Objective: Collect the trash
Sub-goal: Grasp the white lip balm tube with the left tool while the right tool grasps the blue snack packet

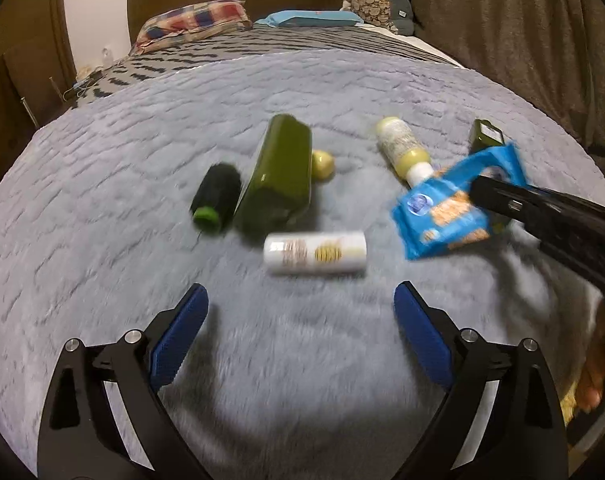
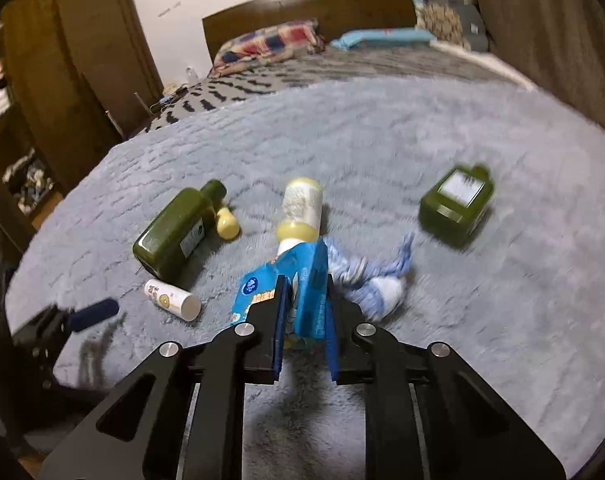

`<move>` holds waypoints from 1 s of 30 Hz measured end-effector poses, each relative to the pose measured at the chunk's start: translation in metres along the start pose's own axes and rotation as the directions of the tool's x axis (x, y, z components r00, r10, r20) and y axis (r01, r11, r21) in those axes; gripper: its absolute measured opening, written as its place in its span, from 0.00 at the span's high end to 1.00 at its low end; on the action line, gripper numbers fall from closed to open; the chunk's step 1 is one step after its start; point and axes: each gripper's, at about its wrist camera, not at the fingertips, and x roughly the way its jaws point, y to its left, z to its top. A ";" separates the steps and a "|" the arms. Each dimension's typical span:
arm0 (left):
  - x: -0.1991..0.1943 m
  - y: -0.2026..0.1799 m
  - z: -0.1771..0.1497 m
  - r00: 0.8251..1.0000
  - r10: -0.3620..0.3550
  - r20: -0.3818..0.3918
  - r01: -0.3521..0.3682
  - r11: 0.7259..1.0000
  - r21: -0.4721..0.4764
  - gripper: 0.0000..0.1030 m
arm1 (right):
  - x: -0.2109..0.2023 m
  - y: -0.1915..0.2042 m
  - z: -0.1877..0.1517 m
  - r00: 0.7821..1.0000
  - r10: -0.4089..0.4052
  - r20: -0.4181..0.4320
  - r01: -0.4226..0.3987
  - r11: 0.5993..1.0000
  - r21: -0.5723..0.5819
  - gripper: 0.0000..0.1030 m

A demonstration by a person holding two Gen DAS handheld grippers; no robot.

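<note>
My right gripper (image 2: 304, 280) is shut on a blue snack wrapper (image 2: 308, 280) and holds it above the grey blanket (image 2: 382, 140); the wrapper also shows in the left wrist view (image 1: 454, 208), pinched by the black fingers. My left gripper (image 1: 300, 292) is open and empty, low over the blanket, just short of a white tube (image 1: 316, 254) lying on its side. The tube also shows in the right wrist view (image 2: 172, 300). A blue-and-white sock (image 2: 376, 280) lies just beyond the wrapper.
On the blanket lie a large green bottle (image 1: 280, 176), a black cylinder with a green end (image 1: 216, 200), a small yellow ball (image 1: 322, 164), a yellow-white bottle (image 1: 402, 148) and a small green bottle (image 2: 456, 204). Pillows (image 1: 194, 20) and headboard stand behind.
</note>
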 end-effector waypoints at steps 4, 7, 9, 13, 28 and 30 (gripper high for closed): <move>0.017 0.001 0.012 1.000 -0.001 -0.022 0.001 1.000 -0.008 0.15 | -0.012 -0.003 -0.001 1.000 0.006 0.013 -0.006 1.000 -0.008 0.87; 0.022 0.003 0.014 0.999 -0.003 -0.031 0.003 1.000 -0.015 0.32 | -0.020 -0.007 -0.005 1.000 0.008 0.014 -0.008 1.000 -0.006 0.87; 0.019 0.002 0.014 1.000 0.003 -0.026 -0.004 1.000 -0.012 0.43 | -0.023 -0.008 -0.008 1.000 0.004 0.013 -0.004 1.000 -0.003 0.87; 0.006 0.004 0.008 1.000 -0.005 -0.024 0.005 1.000 -0.010 0.51 | -0.033 -0.011 -0.016 1.000 0.013 0.016 -0.013 1.000 0.012 0.87; -0.117 -0.010 -0.078 0.995 -0.023 0.093 0.023 1.000 0.005 0.51 | -0.124 0.016 -0.075 0.996 0.058 0.068 -0.053 0.997 -0.064 0.88; -0.128 -0.013 -0.088 0.995 -0.022 0.098 0.022 1.000 0.005 0.51 | -0.136 0.018 -0.085 0.995 0.066 0.071 -0.061 0.996 -0.066 0.88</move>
